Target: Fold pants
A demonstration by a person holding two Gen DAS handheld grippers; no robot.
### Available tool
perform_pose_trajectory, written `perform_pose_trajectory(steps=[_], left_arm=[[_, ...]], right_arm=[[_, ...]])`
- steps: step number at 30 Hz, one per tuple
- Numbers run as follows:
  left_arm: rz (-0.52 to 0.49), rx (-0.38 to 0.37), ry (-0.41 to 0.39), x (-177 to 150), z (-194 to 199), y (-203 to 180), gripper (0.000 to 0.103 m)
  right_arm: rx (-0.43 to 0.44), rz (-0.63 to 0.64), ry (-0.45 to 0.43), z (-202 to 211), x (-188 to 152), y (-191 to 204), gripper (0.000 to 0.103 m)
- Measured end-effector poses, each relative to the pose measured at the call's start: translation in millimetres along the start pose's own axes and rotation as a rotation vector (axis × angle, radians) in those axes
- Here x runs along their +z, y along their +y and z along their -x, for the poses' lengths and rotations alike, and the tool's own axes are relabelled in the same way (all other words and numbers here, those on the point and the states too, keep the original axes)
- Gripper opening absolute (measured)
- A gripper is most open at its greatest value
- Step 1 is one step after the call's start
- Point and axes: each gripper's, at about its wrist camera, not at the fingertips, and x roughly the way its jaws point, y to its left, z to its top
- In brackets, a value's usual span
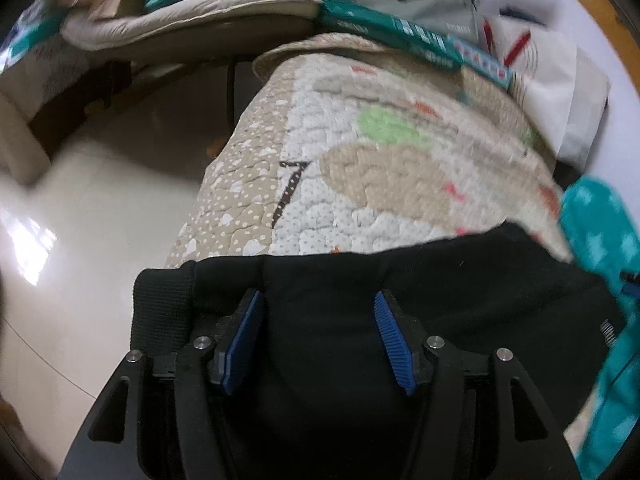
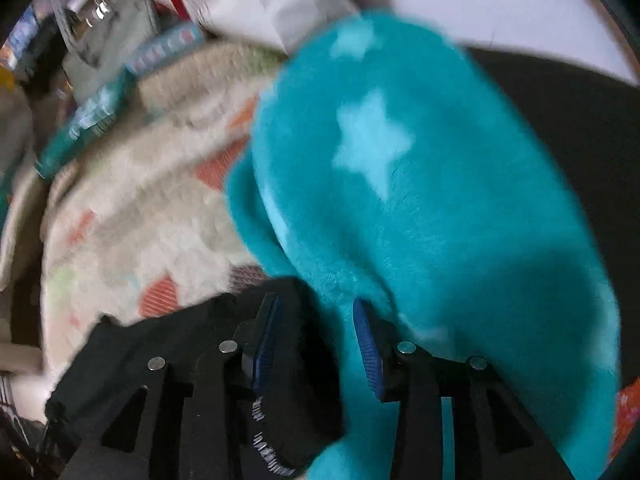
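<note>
Two tongs, left and right, grip one black pants.

One pair of black pants fills the lower frame. One quilted patterned blanket lies at centre. One teal star-print fleece takes the right. Two grippers show, left and right, one per view.

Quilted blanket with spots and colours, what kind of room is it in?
Probably a lived-in bedroom or family room: the beige patchwork quilt covers a bed or sofa, cushions and boxes are piled behind it, and a shiny pale floor lies beside it.
</note>
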Motion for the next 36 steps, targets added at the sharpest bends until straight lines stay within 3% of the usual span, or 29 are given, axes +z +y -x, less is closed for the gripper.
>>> perform_pose_trajectory(steps=[3,6,9,12,13,15,19,22,24,26,30,36], left_arm=[[0.032,-0.033,-0.096,0.4,32.0,0.5,0.058],[0.038,-0.1,-0.112,-4.3,53.8,-13.9,0.06],[-0.033,-0.066,-0.008,-20.6,39.4,-33.8,0.064],[-0.002,-0.004,0.132,-26.7,10.8,-26.3,0.063],[0.023,-0.018,0.146,-27.1,5.6,-20.9,0.063],[0.09,-0.046,0.137,-22.4,9.9,-12.7,0.064],[0.273,-0.061,0.118,-14.7,28.3,19.5,0.064],[0.399,0.031,0.058,-7.0,55.6,54.2,0.064],[0.464,0.15,0.03,0.8,73.7,77.9,0.064],[0.506,0.182,0.008,2.2,89.1,91.0,0.064],[0.524,0.129,-0.021,-1.4,106.8,88.7,0.065],[0.518,0.059,0.019,-27.3,89.4,64.5,0.067]], right_arm=[[0.129,0.105,0.007,13.0,-20.5,34.6,0.041],[0.263,0.155,0.145,-12.7,-48.3,69.5,0.041],[0.226,0.115,0.221,-42.3,-65.1,63.9,0.041],[0.1,0.035,0.213,-60.6,-69.3,27.2,0.04],[0.152,-0.038,0.22,-63.5,-70.1,10.8,0.035],[0.216,-0.138,0.222,-61.4,-66.7,-1.9,0.035],[0.165,-0.081,0.171,-51.1,-69.7,12.9,0.04],[0.162,-0.048,0.156,-49.9,-74.2,20.5,0.055],[0.173,-0.04,0.15,-46.9,-76.1,24.2,0.059],[0.188,-0.026,0.144,-43.1,-77.3,27.4,0.06],[0.198,0.029,0.111,-33.1,-80.6,41.1,0.06],[0.263,0.217,0.052,-9.6,-88.8,86.9,0.06]])
